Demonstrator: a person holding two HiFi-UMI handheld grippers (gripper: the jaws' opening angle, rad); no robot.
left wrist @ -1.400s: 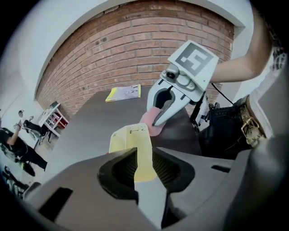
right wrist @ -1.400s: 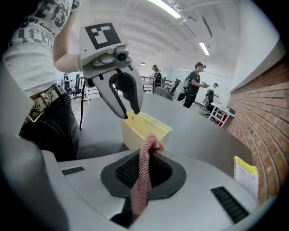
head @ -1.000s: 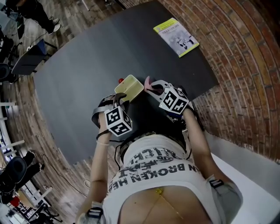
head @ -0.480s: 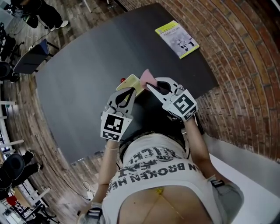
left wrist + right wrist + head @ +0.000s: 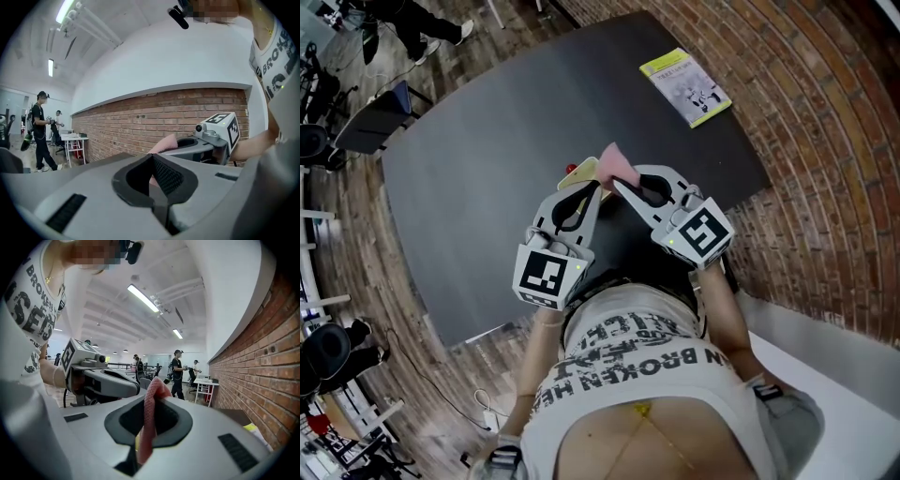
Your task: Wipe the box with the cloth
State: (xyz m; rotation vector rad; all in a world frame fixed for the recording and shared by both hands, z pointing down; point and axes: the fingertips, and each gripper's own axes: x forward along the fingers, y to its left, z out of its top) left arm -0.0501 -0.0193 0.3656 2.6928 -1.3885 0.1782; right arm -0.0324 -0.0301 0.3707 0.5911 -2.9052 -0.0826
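The right gripper is clamped on the pink cloth, presumably raised for wiping the yellow box below; the left gripper is closed on nothing.

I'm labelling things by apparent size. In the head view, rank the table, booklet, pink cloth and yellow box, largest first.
1. table
2. booklet
3. cloth and box: only small parts of each show, roughly alike, so not ranked.
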